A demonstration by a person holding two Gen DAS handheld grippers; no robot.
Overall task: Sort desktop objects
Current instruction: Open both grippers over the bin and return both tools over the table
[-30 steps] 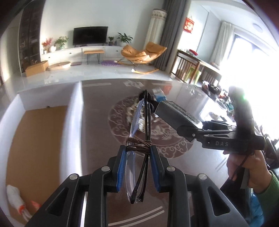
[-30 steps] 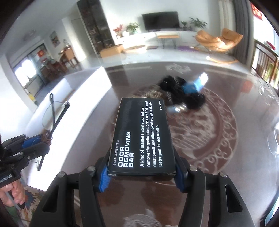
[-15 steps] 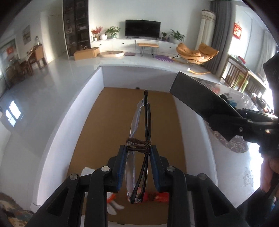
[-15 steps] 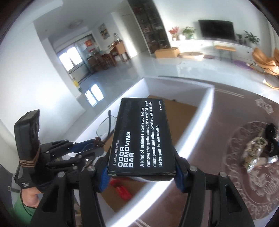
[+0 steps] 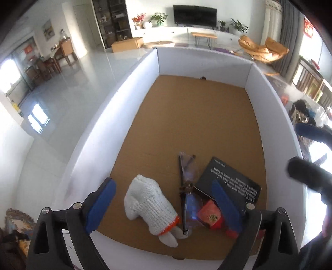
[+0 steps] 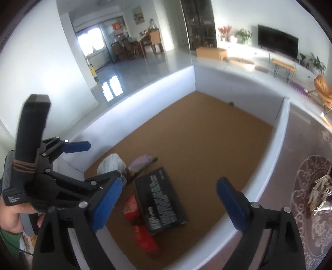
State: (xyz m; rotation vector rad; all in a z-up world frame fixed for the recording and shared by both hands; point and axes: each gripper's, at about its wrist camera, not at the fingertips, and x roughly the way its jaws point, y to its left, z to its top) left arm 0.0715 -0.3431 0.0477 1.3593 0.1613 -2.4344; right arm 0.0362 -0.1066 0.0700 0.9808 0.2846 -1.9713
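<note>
both my grippers hang over the white-walled box (image 5: 97, 133). left gripper (image 5: 164, 205) jaws opening, nothing between the pads; right gripper (image 6: 170, 199) jaws opening too, empty. glasses (image 5: 186, 182) lie on the cardboard floor between white glove (image 5: 149, 199) and black soap box (image 5: 232, 182), which overlaps red packet (image 5: 211, 216).

You're facing a bright living room — glossy pale floor (image 5: 68, 87) mirroring the windows. Against the far white wall sits a dark television (image 5: 195, 12) on a long low white cabinet (image 5: 176, 33) with potted plants. An orange lounge chair (image 5: 262, 48) stands by grey curtains (image 5: 289, 31); a dining table and chairs (image 6: 132, 48) sit back-left — daylight behind.
</note>
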